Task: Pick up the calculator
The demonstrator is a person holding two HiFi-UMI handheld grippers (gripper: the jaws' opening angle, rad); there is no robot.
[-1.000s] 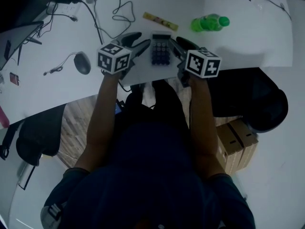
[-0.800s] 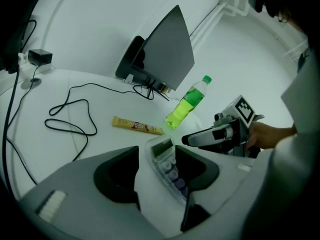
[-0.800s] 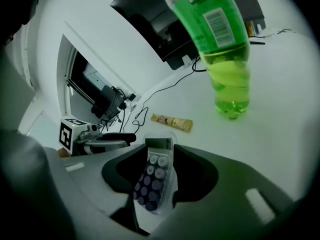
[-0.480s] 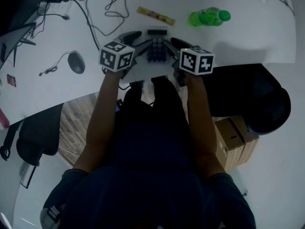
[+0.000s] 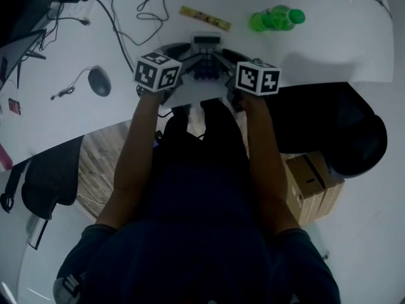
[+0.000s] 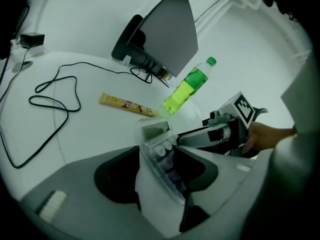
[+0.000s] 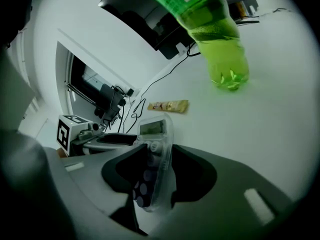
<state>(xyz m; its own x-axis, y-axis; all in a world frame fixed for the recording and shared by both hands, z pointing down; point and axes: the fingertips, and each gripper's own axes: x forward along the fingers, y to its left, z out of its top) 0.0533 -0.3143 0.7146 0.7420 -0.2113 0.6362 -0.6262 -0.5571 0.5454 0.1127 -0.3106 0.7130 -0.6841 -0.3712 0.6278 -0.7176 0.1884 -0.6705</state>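
- Clear-cased pocket calculator (image 5: 206, 54) with a grey display and dark round keys. It lies on the white bench (image 5: 329, 49), close to its near edge, with the display end turned toward the far edge.
- Handling, by judgement: light, thin and stiff. The glossy plastic shell is probably slippery under hard pads. The display window is the fragile part, and the keys give under pressure.
- Hold, by judgement: take it on the two long side edges at the key end, clear of the display. A low, level grip suits it, since so flat a body offers little height to pinch.
- Left hand-held gripper (image 6: 158, 159): comes in from the calculator's left. Its jaws are partly apart and closing, with the key end of the calculator between them. The right pad lies at the casing, while a pale gap shows beside the left pad, so there is no firm hold yet.
- Right hand-held gripper (image 7: 159, 151): comes in from the calculator's right, jaws narrowed round the same key end. Both pads appear to lie against the casing.
- Yellow stick sachet (image 5: 204, 18): behind the calculator, toward the far edge, apart from it.
- Green plastic bottle (image 5: 276, 21): on its side, right of the sachet, well apart from the calculator.
- Black looped cable (image 5: 152, 5): toward the far-left part of the bench.
- Dark computer mouse (image 5: 99, 81): toward the left edge.
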